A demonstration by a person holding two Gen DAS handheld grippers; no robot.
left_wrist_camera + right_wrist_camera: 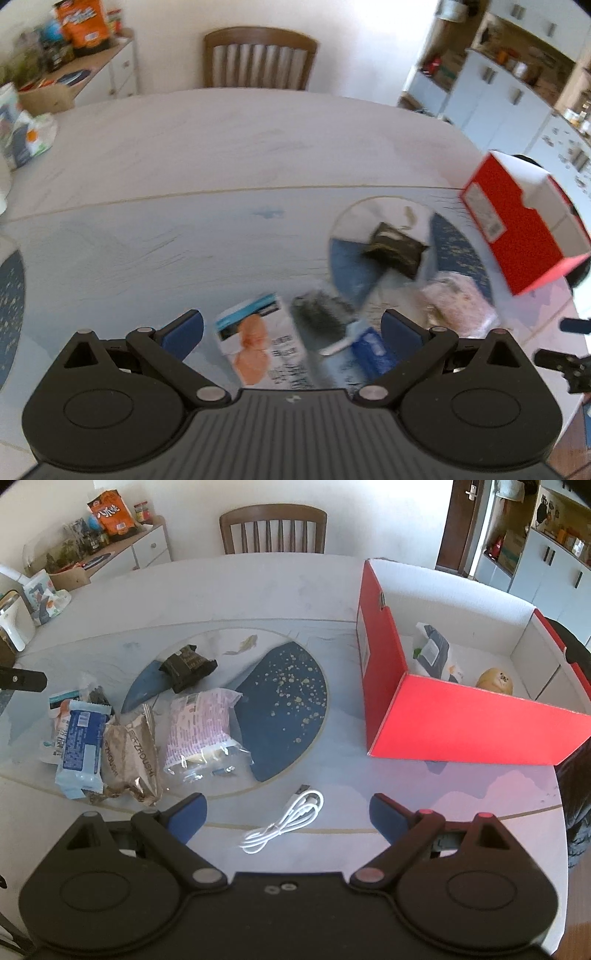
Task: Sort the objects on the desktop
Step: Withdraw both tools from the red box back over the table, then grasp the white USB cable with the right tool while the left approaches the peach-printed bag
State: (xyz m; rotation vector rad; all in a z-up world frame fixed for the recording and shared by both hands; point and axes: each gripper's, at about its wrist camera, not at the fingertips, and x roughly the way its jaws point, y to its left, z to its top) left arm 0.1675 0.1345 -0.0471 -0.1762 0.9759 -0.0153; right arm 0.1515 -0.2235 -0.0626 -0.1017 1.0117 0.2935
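We hold both grippers over the tabletop, each with its fingers spread wide and nothing between them.

Ahead of our right gripper, almost midway between its blue fingers, lies a coiled white cable. Its long axis runs on a slant, from near the left finger away toward the upper right, and its dark plug end points away from us. Further out and to the left of these fingers sits a cluster of snack packets: a blue packet, a brown foil packet touching it, and a pink-and-clear packet just beside that, all lying with their long axes pointing roughly away from us. Beyond them rests a small black packet, tilted. Well to the right of the fingers stands an open red box; inside it we make out a white-and-grey bag and a round brownish thing, its lower part hidden by the near wall.

Our left gripper hovers right above the same pile. A white packet with an orange picture lies between its fingers, nearer the left one, its near end cut off by the gripper body. The blue packet lies against the right finger. This view is smeared by motion blur, so the printing is unreadable and the dark packet just past the fingers is hard to identify.
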